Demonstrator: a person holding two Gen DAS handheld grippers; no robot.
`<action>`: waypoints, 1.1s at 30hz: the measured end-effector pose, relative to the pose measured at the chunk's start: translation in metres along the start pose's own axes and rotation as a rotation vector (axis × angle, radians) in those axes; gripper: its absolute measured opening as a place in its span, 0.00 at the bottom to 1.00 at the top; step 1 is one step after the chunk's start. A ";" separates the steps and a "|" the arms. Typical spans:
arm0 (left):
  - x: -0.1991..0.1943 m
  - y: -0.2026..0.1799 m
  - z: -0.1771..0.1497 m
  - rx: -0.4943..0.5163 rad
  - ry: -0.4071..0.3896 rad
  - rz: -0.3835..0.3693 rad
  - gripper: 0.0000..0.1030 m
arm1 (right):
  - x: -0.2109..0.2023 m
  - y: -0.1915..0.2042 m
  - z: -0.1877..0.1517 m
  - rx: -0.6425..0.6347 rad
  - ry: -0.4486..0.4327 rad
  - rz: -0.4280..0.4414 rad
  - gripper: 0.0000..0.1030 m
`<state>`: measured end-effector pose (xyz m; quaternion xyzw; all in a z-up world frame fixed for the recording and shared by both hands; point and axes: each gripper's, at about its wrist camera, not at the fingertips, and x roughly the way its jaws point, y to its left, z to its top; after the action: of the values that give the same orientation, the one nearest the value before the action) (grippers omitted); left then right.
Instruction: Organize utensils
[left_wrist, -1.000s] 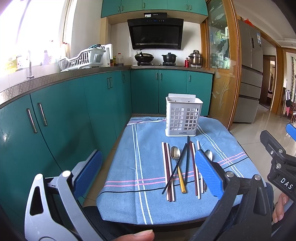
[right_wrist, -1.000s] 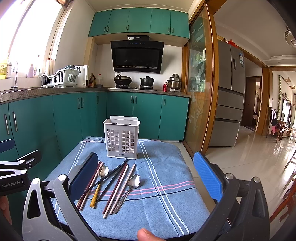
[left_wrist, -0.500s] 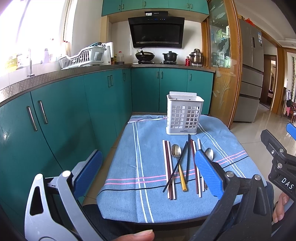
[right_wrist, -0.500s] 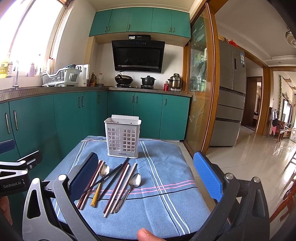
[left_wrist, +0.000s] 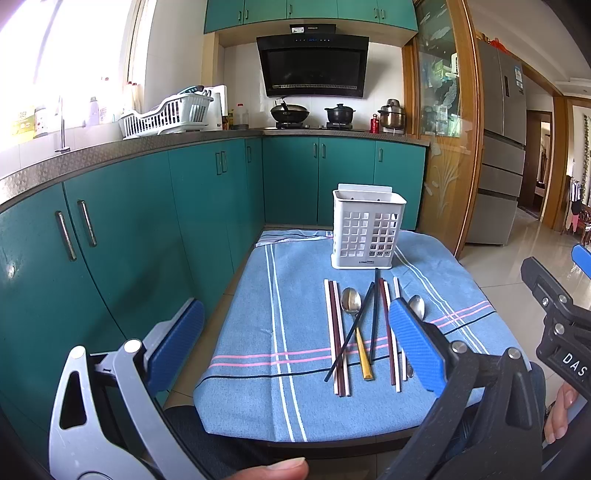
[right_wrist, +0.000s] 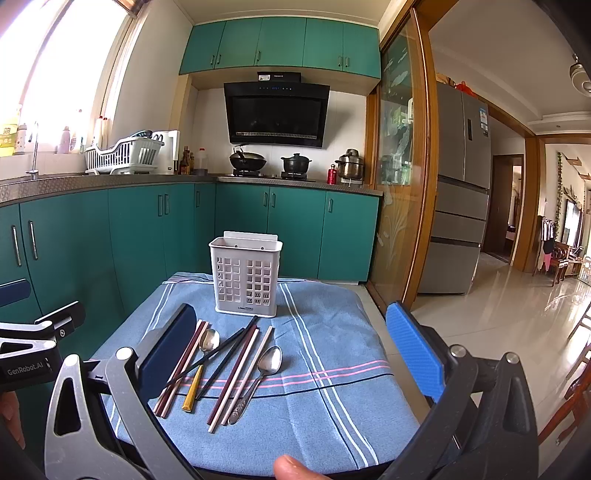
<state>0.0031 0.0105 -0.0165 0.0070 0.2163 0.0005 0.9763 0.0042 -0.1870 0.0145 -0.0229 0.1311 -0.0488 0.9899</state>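
Both my claws hang wide and empty over the near edge of the blue cloth (left_wrist: 295, 398); left gripper (left_wrist: 295, 339) sits left of the utensils, right gripper (right_wrist: 291, 347) almost above them; chopsticks (right_wrist: 236, 365) and two spoons (right_wrist: 269, 360) lie in a loose row on the cloth, just before the white slotted holder (right_wrist: 245, 280), which stands upright beyond them.

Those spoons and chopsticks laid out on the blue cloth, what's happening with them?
A person holds a gripper in each hand, and both the left gripper and the right gripper are open and hold nothing. The chopsticks and two spoons lie on the cloth, in front of the white basket. Nothing has been picked up yet.
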 end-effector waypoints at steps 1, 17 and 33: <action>0.000 0.000 0.000 0.000 0.000 0.000 0.96 | 0.000 0.000 0.001 0.000 0.001 0.000 0.98; 0.010 0.002 -0.005 -0.016 0.041 -0.003 0.96 | 0.007 0.002 -0.002 -0.012 0.031 0.001 0.98; 0.117 0.021 -0.035 0.019 0.370 0.140 0.96 | 0.168 -0.026 -0.069 0.062 0.686 0.078 0.49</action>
<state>0.0945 0.0324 -0.0971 0.0312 0.3908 0.0676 0.9174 0.1457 -0.2321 -0.0935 0.0300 0.4553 -0.0197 0.8896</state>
